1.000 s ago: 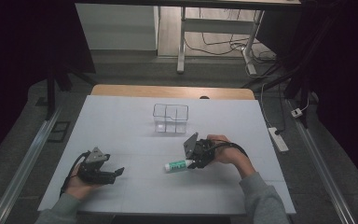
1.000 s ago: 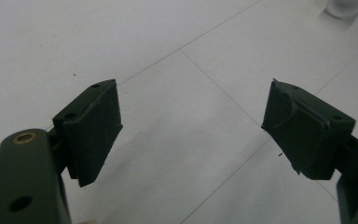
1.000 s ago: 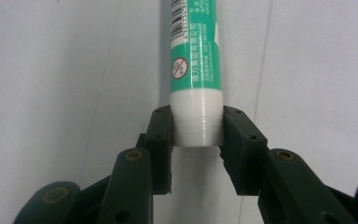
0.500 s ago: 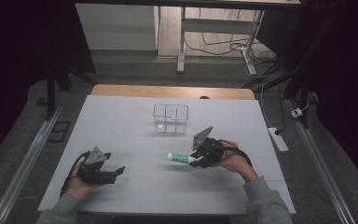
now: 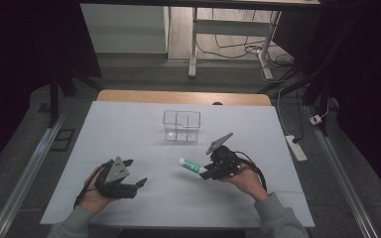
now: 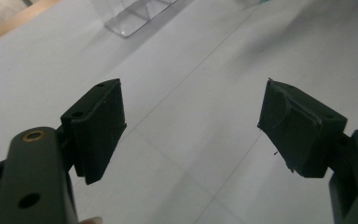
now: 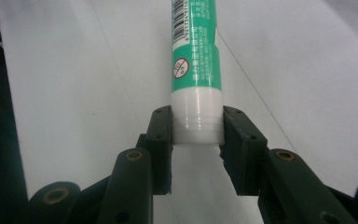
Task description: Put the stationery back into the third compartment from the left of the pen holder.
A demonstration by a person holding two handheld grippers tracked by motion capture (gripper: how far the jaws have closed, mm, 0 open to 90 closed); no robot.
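My right gripper (image 7: 197, 126) is shut on the white cap end of a green and white tube (image 7: 196, 60), which points away from the jaws with its barcode side up. In the high view the tube (image 5: 190, 165) sticks out leftward from the right gripper (image 5: 204, 173), just above the white table at centre right. My left gripper (image 5: 140, 183) rests at the near left of the table, open, with nothing between its fingers (image 6: 98, 126). A clear compartmented box (image 5: 181, 126) stands at the table's middle, behind both grippers.
The white table (image 5: 129, 129) has a wooden strip (image 5: 178, 97) along its far edge. The clear box's corner (image 6: 135, 18) shows far ahead in the left gripper view. A power strip (image 5: 296, 147) lies on the floor to the right, and a metal rail (image 5: 25, 173) runs along the left.
The right gripper with the tube has lifted and turned a little, shifting slightly right and nearer. The left gripper has stayed in place.
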